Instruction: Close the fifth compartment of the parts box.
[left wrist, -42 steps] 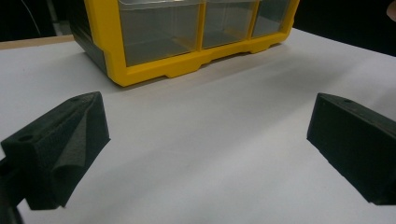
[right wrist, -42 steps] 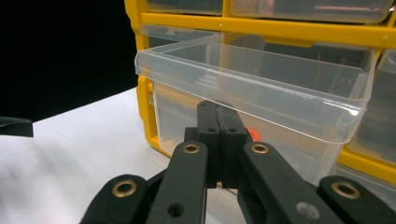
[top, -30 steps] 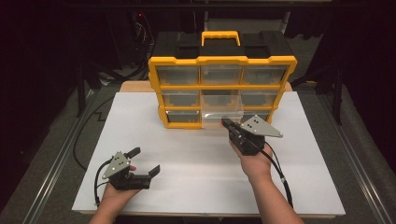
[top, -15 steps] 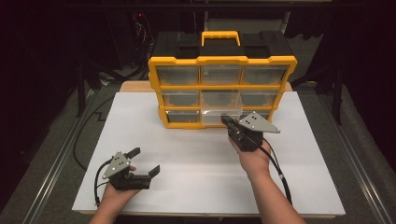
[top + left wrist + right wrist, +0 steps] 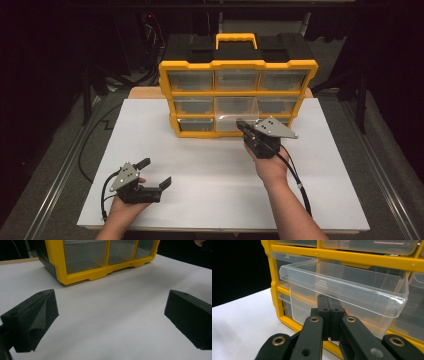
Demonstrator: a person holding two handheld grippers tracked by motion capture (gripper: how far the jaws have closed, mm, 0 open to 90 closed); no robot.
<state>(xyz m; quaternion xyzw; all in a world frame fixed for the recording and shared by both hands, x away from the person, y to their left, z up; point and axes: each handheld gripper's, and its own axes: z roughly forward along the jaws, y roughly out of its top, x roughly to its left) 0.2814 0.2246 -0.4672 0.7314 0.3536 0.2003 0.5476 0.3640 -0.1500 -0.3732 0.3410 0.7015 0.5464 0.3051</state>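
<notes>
A yellow and black drawer cabinet stands at the back of the white tabletop. Its bottom middle clear drawer is pulled partway out. My right gripper is shut on the pull tab under that drawer's front lip, and in the high view the right gripper sits right against the cabinet's bottom row. Near the front left of the table, my left gripper rests open with nothing between its jaws. From the left gripper view, the cabinet's bottom left corner lies ahead across bare table.
The cabinet's other clear drawers are pushed in. A black cable trails from the right gripper along the forearm. Dark floor and rails surround the table, with its front edge close to both hands.
The right gripper has shifted only slightly at the drawer front. The left gripper has kept still.
</notes>
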